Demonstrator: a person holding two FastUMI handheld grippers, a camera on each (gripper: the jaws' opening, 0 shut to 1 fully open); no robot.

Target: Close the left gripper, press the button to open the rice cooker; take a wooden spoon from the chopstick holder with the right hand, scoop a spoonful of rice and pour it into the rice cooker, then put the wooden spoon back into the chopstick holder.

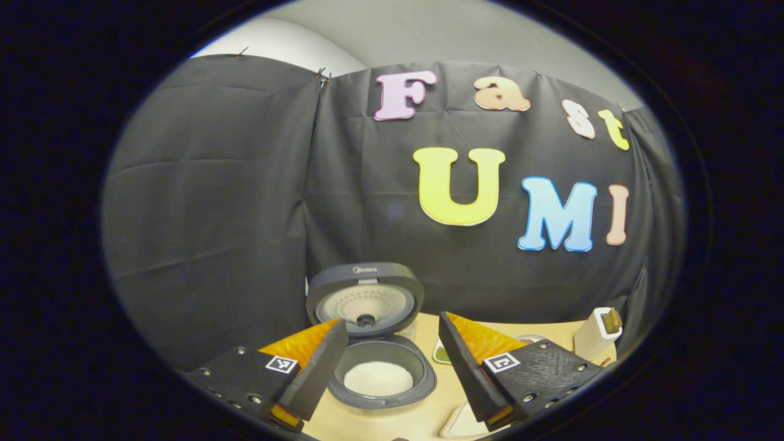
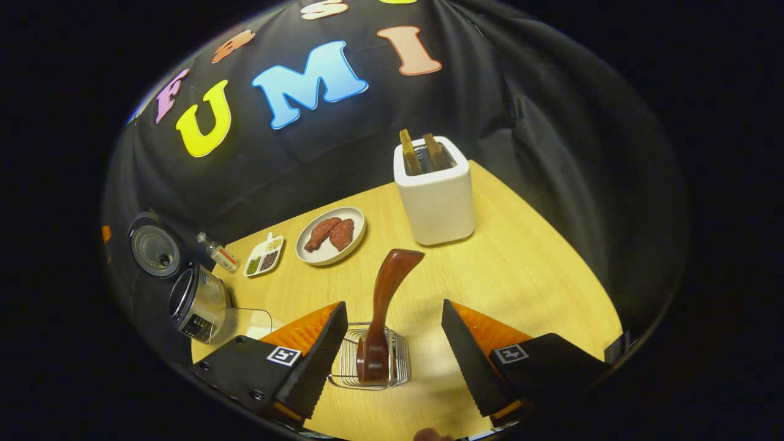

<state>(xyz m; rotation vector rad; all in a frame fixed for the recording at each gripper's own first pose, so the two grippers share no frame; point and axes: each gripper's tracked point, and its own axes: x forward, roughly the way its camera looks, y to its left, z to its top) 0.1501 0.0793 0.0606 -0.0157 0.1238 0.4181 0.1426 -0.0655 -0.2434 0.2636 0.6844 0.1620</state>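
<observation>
Nearest, at the bottom of the right gripper view, the right claw [image 2: 392, 355] stands open with its fingers wide apart on either side of the wooden spoon [image 2: 383, 306], touching nothing. The spoon stands in the wire chopstick holder [image 2: 367, 361] on the desk [image 2: 520, 269], its dark, glossy, curved handle rising toward the middle of the frame. Judging by that, it is either already put back or not yet taken out; I cannot tell which. In the left gripper view the left claw [image 1: 392, 367] is also open, empty, framing the rice cooker [image 1: 380, 367] at bottom centre. Its lid [image 1: 365, 300] is up, so the button step looks done, and white rice [image 1: 378, 378] lies in the pot. Farther back stands a white toaster [image 2: 435, 196].
</observation>
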